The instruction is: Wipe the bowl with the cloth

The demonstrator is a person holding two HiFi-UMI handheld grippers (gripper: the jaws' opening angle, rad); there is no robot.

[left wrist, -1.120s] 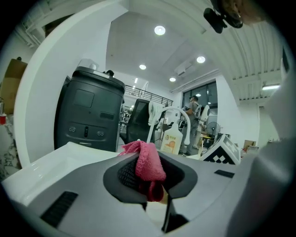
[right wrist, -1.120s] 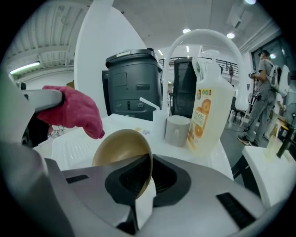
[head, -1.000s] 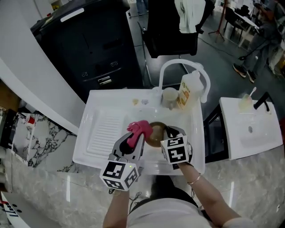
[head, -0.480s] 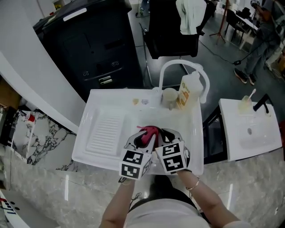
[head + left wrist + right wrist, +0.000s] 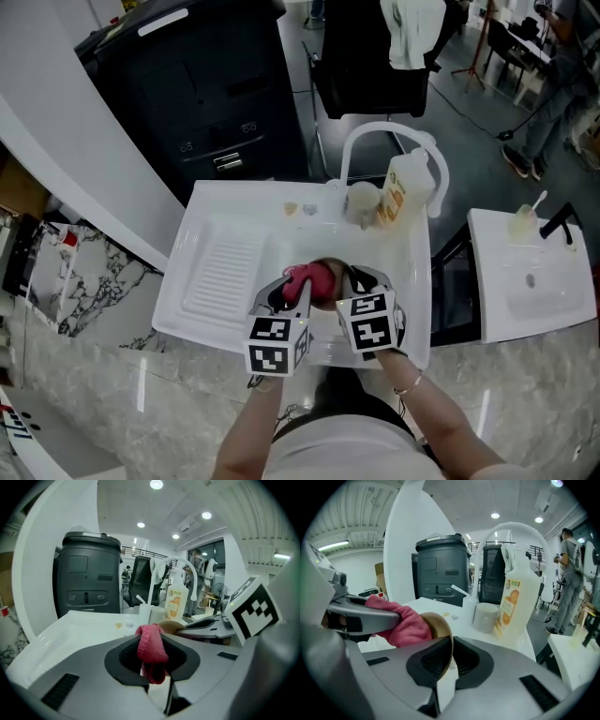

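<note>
A tan bowl [image 5: 438, 629] is held on edge over the white sink [image 5: 225, 220], its rim pinched between the jaws of my right gripper [image 5: 451, 654], which is shut on it. My left gripper [image 5: 152, 660] is shut on a pink cloth [image 5: 151, 645]. In the right gripper view the bunched pink cloth [image 5: 401, 624] presses against the bowl's inside, with the left gripper's grey jaw lying over it. From the head view the cloth [image 5: 313, 278] covers most of the bowl, between the left gripper [image 5: 298, 291] and the right gripper [image 5: 349, 281].
An orange-labelled soap bottle [image 5: 403, 192], a white cup [image 5: 360, 202] and the arched white tap [image 5: 384, 141] stand at the sink's back. The ribbed drainboard [image 5: 217, 277] lies left. A second small basin [image 5: 525, 272] sits to the right, and a black bin [image 5: 202, 84] stands behind.
My left gripper with the cloth has moved right, from beside the bowl to against it. The cloth now covers the bowl's inside. The right gripper has hardly shifted.
</note>
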